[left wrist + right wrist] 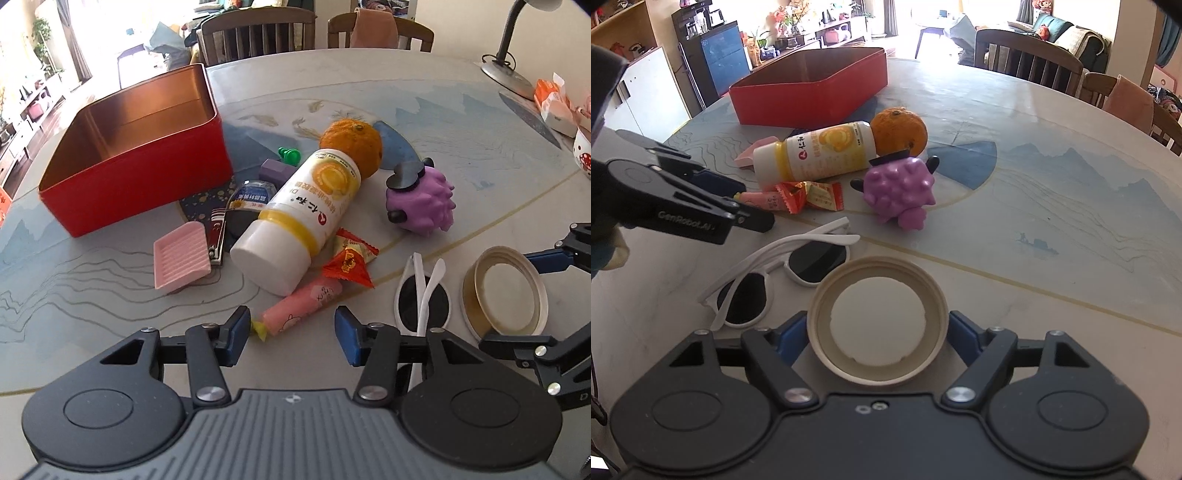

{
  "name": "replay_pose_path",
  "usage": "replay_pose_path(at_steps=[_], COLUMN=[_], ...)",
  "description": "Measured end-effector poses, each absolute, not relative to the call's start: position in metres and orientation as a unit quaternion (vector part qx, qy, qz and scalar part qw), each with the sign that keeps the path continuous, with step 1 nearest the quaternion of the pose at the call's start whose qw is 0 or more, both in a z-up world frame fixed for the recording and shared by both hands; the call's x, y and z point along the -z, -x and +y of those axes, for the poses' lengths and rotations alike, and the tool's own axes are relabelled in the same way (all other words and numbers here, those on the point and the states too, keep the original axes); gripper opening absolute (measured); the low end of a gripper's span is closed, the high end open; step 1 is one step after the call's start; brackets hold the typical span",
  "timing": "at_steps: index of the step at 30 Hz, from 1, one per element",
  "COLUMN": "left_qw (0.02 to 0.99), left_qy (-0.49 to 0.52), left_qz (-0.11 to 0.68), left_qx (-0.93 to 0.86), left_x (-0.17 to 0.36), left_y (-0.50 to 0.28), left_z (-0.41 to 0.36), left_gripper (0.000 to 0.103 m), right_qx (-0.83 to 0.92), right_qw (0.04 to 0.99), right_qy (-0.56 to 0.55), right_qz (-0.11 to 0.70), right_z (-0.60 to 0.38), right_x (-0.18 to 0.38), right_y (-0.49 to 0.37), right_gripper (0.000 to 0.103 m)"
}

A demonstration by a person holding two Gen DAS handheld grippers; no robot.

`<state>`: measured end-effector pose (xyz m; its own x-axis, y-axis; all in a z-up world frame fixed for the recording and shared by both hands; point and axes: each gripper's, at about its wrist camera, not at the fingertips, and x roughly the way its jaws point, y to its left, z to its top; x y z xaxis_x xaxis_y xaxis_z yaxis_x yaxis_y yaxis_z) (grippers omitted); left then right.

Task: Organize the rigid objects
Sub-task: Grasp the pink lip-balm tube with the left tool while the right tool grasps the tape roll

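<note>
My left gripper [291,338] hovers open just short of a pink wrapped candy [303,304]; its pads flank the candy's yellow tail without touching it. My right gripper [878,339] is shut on a round cream lid [879,321], one pad on each side of its rim. White sunglasses [783,273] lie folded beside the lid. Farther back, a white and yellow bottle [306,206] lies on its side against an orange [351,146], with a purple knobbly toy [421,201] to their right. An open, empty red tin box [136,177] stands at the back left.
Around the bottle lie red candy packets [349,260], a pink ridged dish [181,254], a nail clipper [218,236], a purple block [275,170] and a green piece [288,152]. A desk lamp [509,55] and a bowl [583,155] stand at the far right. Chairs line the table's far edge.
</note>
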<state>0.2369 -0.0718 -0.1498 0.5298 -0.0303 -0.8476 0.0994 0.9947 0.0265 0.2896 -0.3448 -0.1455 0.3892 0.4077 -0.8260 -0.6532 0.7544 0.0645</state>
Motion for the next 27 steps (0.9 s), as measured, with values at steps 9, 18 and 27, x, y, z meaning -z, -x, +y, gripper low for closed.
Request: replay_pose_path(at_steps=[9,18,27], left_qw=[0.876,0.87,0.866], left_qy=[-0.032,-0.025,-0.035], left_qz=[0.48,0.488,0.496], left_qx=[0.039,0.056,0.06], left_x=[0.148,0.141,0.143], left_y=[-0.233,-0.215,-0.224], left_z=[-0.079,-0.093,-0.098], left_gripper=[0.02,0.016,0.016], right_qx=[-0.326,-0.332,-0.336], right_qw=[0.823,0.82,0.818], right_qy=[0.136,0.131,0.131], right_qz=[0.445,0.448,0.448], right_z=[-0.348,-0.354,-0.356], right_x=[0.144,0.143,0.144], right_y=[-0.285,-0.28,-0.28], right_gripper=[0.076,0.076,0.076])
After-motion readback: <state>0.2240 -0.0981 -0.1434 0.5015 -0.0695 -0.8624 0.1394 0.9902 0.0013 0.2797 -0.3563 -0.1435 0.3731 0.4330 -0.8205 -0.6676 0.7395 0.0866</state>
